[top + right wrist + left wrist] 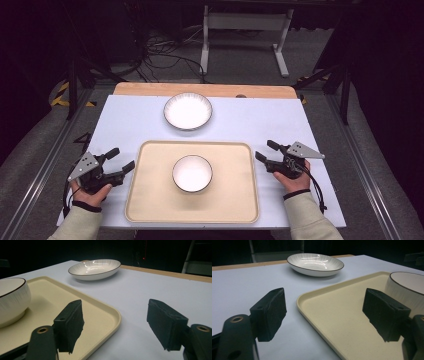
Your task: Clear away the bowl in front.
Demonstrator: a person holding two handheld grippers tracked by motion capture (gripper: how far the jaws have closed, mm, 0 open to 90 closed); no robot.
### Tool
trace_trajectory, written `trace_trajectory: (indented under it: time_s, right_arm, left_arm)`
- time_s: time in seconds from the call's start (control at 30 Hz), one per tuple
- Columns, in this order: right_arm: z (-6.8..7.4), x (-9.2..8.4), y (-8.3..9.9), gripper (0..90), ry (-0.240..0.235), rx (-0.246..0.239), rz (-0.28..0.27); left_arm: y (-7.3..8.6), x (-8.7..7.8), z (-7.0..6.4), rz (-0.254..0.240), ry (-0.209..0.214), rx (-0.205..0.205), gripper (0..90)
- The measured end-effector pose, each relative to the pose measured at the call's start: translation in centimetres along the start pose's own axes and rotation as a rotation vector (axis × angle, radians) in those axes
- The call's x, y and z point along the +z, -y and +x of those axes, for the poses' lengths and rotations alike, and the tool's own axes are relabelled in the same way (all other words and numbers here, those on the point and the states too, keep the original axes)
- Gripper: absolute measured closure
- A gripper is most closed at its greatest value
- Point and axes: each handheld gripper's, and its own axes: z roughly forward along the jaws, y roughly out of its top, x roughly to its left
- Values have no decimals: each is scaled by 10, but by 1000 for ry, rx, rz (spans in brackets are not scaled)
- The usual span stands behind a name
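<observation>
The tabletop, covered in a pale sheet, spans the high view. On its near half lies the cream tray, reaching from the centre down toward six o'clock. At twelve o'clock from the tray, well apart from it, sits the shallow ribbed plate. A white bowl with a dark rim stands upright in the middle of the tray.

At nine o'clock of the tray, the left hand-held gripper hovers just beside the tray's left rim, released, jaws spread wide with the rim's corner between them but not touched. At three o'clock, the right hand-held gripper is likewise released, jaws apart, one over the tray's right rim and one over the bare tabletop.
</observation>
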Motion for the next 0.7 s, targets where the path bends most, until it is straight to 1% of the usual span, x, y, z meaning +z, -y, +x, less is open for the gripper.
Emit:
trace_trajectory:
  time_s: [0.07,0.17,0.2,0.27,0.33,0.4,0.7]
  right_arm:
    - [0,0,0,297,1,1,1]
    - [0,0,0,289,4,-1,0]
    - [0,0,0,285,6,-3,-1]
    - [1,0,0,265,11,-6,-3]
    - [0,0,0,260,12,-3,-6]
    - [1,0,0,260,10,-6,-4]
    - [0,0,0,259,10,-3,-5]
  left_arm:
    - [0,0,0,0,1,5,159]
    - [1,0,-1,-3,9,16,146]
    - [1,0,-1,-2,14,20,123]
    - [0,0,-1,9,17,30,105]
    - [1,1,-2,6,14,26,87]
    - [1,0,-2,0,13,25,86]
    - [1,0,-1,7,13,28,90]
